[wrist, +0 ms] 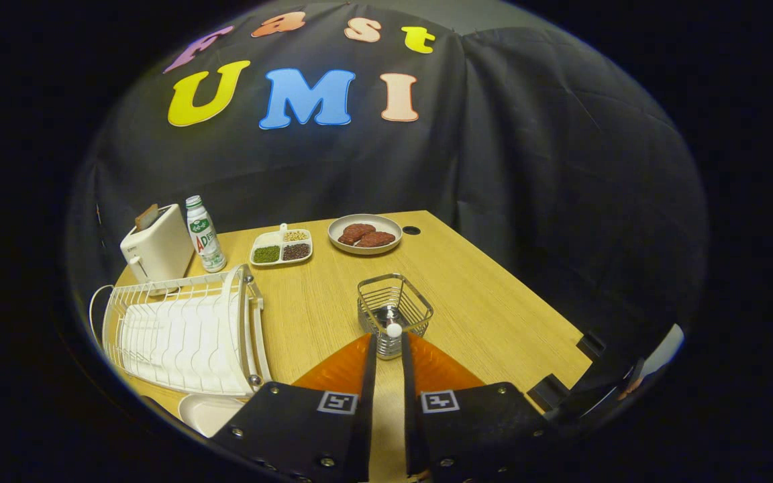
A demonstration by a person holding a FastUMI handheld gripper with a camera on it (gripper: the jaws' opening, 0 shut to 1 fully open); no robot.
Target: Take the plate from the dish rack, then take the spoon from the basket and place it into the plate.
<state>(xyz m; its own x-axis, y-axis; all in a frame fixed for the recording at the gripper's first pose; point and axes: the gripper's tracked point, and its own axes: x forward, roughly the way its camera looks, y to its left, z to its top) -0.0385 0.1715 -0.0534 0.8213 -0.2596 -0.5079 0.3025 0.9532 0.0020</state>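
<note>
Landmark: wire basket [395, 310], standing mid-table [494, 302].

Gripper [388, 349] sits right at the basket's near side. Jaws are drawn close, a narrow gap between them, the tips level with the basket's near wall. A small white knob, probably the spoon [394, 329] handle end, pokes up at the near rim just past the tips. Whether the fingers are actually pressing on the handle I cannot tell; it lies in line with the gap.

Plate [209, 412] lies flat on the table, near-left of the basket and just in front of the dish rack [185, 332], whose slots look bare. Judgement: the plate step is done, and it is set there so the spoon's trip is short.

Beyond the basket: a dish of brown patties [364, 234]. Beyond-left: a divided tray of beans [282, 247], a bottle [204, 233], a toaster [156, 251].

Judgement: the current step is taking the spoon; the upright handle suits a narrow pinch from above.
</note>
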